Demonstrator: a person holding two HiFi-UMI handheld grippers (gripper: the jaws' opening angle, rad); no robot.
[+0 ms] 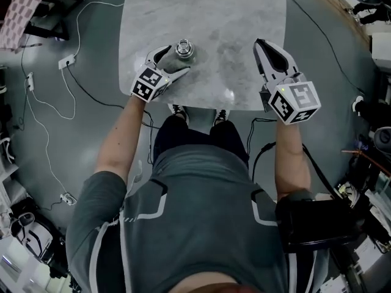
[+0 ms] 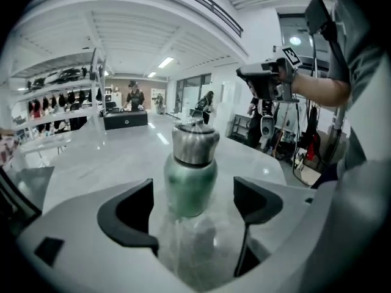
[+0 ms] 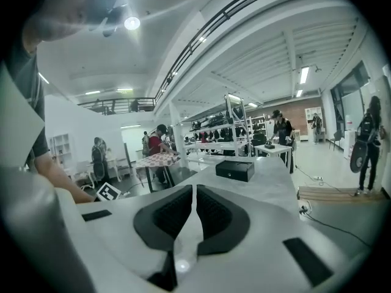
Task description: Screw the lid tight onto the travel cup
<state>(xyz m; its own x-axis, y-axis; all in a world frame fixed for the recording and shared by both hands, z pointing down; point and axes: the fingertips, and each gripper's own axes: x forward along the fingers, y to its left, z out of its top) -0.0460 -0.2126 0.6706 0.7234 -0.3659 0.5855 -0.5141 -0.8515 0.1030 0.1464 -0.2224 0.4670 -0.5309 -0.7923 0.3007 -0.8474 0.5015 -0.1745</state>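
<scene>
Seen from above, standing at the near edge of the grey marbled table [image 1: 214,17], one claw in each hand.

To the left, the left claw [image 1: 173,63], low over the table and angled toward the travel cup [image 1: 184,49]. Jaws apart, one pad on either side of the cup, a gap on both sides and no contact.

To the right, the right claw [image 1: 259,43], jaws pressed together with nothing between them. Well apart from the cup, with its marker cube [image 1: 295,101] over the table's near right corner.

Just ahead of the left claw, upright on the left half of the table: a green body with a steel lid [image 2: 194,144] seated on top. Impossible to tell whether fully tight.

Further along the table, in the right gripper view, a black box [image 3: 235,170].

Beyond the table, bare grey floor [image 1: 91,72] and a checkered cloth [image 3: 160,159] over a stand. Further off, shelves [image 2: 61,96] of dark goods and several people [image 3: 157,142] standing in the hall.
</scene>
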